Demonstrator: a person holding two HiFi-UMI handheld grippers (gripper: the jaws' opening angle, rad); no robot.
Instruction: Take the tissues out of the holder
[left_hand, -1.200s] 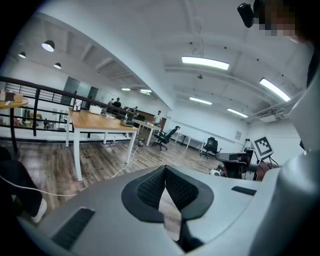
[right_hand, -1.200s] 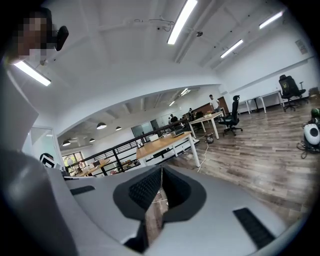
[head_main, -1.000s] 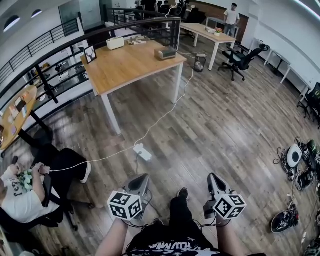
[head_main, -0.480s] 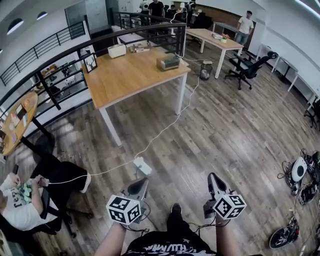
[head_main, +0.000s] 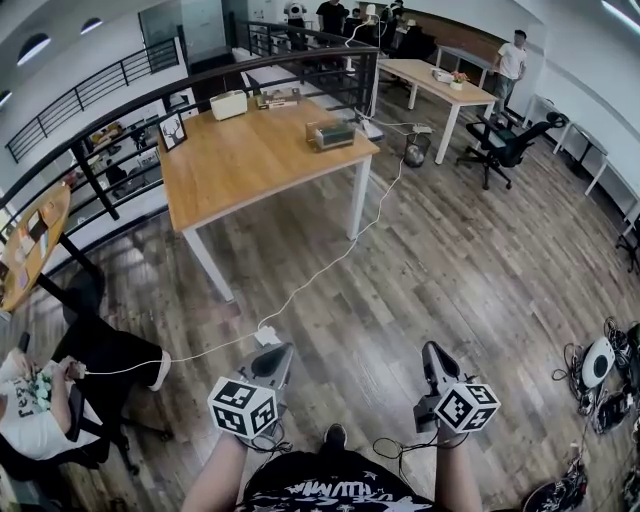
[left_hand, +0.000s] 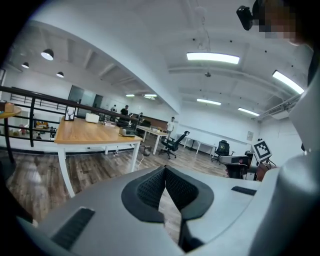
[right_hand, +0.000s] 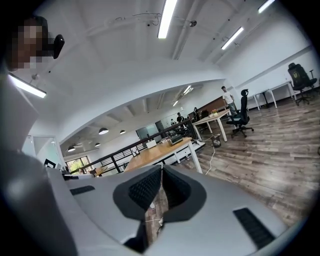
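A wooden table (head_main: 240, 165) stands some way ahead on the plank floor. On its far right part sits a low grey box (head_main: 330, 134), too small to tell whether it is the tissue holder; a white box (head_main: 229, 104) sits at the table's back edge. No tissues can be made out. My left gripper (head_main: 275, 355) and right gripper (head_main: 432, 350) are held low over the floor, far short of the table. Both are shut with nothing between the pads, as the left gripper view (left_hand: 164, 170) and right gripper view (right_hand: 161, 170) show.
A white power strip (head_main: 266, 335) with a long cable lies on the floor just ahead of my left gripper. A seated person (head_main: 35, 405) is at the lower left by a black railing (head_main: 120, 125). An office chair (head_main: 505, 145) and floor clutter (head_main: 595, 365) are to the right.
The view has moved forward: the power strip and the floor have slid toward me, and the table's near corner looks closer. Both grippers stay shut and level.
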